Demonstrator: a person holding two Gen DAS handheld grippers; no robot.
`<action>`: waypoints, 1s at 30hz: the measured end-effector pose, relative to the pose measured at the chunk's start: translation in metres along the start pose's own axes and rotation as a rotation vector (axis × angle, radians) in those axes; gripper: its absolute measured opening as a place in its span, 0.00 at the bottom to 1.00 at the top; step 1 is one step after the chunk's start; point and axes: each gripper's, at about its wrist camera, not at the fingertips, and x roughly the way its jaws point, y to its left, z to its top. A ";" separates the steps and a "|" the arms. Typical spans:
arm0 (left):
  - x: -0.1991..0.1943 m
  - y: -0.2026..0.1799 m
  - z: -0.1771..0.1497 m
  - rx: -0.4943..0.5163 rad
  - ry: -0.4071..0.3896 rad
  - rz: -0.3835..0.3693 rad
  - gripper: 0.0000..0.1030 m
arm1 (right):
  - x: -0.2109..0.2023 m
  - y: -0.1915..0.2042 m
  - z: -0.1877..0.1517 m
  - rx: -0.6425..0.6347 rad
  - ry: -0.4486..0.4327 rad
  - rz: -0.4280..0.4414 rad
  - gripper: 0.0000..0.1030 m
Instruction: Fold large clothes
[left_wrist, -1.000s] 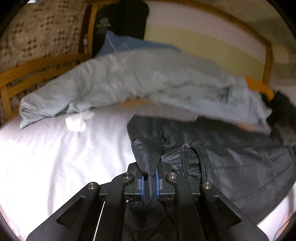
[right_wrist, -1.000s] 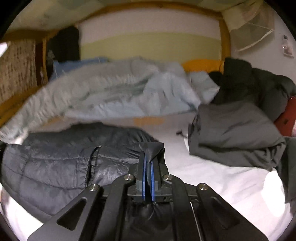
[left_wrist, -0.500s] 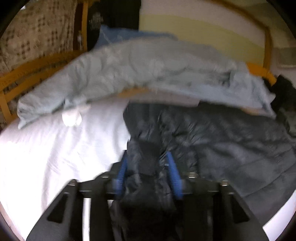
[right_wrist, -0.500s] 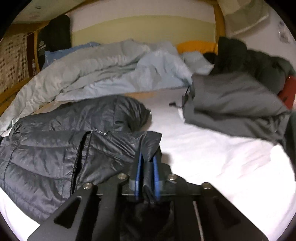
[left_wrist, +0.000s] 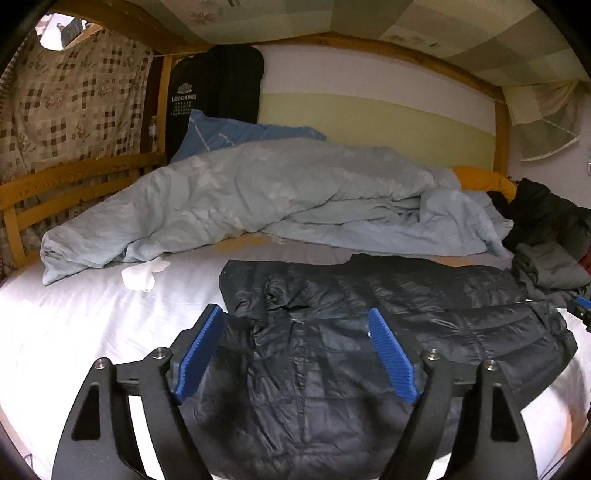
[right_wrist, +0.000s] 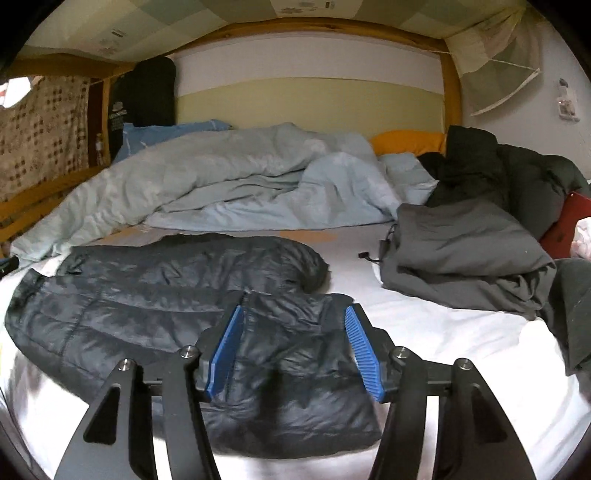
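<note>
both tongs now opening, dark puffer jacket (left_wrist: 369, 295) released

Bare sheet (left_wrist: 74, 314) left, duvet (left_wrist: 258, 192) behind

I'm looking into a bunk with a honey-coloured wooden bed frame (left_wrist: 500, 122) arching overhead. The far wall (right_wrist: 310, 99) is painted white above and pale yellow-green below. A white bed sheet (left_wrist: 74, 314) covers the mattress, glaring under strong light near me. At the left hangs a beige checked curtain (left_wrist: 74, 99) behind the slatted wooden side rail (left_wrist: 66, 181). A pale patchwork cloth canopy (left_wrist: 443, 22) forms the ceiling.
</note>
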 end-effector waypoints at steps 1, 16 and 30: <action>-0.002 -0.001 -0.002 0.002 -0.008 0.002 0.83 | -0.003 0.002 0.001 0.005 -0.007 -0.001 0.68; -0.045 -0.039 -0.031 0.135 -0.164 0.033 1.00 | -0.024 0.002 0.003 0.035 -0.043 0.026 0.89; -0.002 -0.093 -0.085 0.497 0.068 0.051 1.00 | -0.011 0.049 -0.037 -0.326 0.024 0.101 1.00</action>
